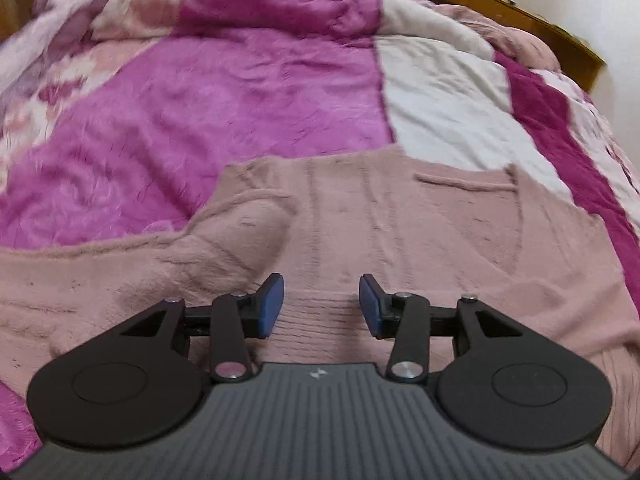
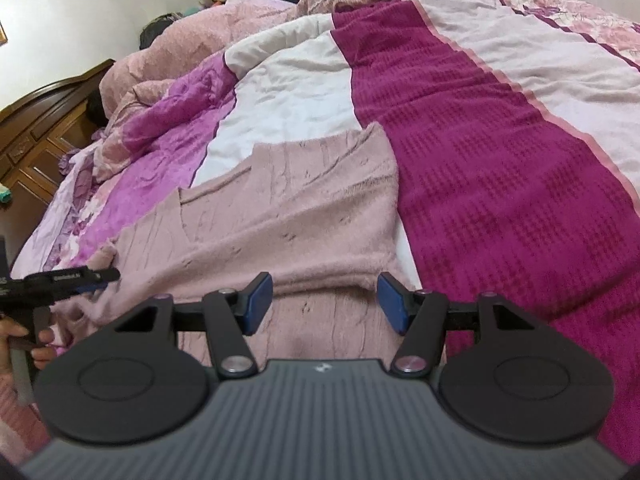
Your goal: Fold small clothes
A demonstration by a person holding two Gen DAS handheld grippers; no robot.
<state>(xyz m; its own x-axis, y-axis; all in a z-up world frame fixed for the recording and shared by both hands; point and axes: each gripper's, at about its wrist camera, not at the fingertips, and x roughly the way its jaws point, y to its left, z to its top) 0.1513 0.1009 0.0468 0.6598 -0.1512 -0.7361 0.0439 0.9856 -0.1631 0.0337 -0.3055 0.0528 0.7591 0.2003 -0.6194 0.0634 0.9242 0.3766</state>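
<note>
A dusty pink knit sweater (image 1: 360, 232) lies spread on the bed; it also shows in the right wrist view (image 2: 288, 208), with one part folded over the body. My left gripper (image 1: 321, 306) is open and empty, just above the sweater's ribbed edge. My right gripper (image 2: 325, 302) is open and empty, over the edge of the folded layer. The left gripper (image 2: 96, 280) shows at the left of the right wrist view, held by a hand at the sweater's edge.
The bed is covered by a magenta, white and pink patchwork blanket (image 1: 224, 104), also in the right wrist view (image 2: 500, 168). A wooden headboard (image 2: 44, 116) and drawers stand at the left. A bunched pink quilt (image 2: 224, 28) lies at the far end.
</note>
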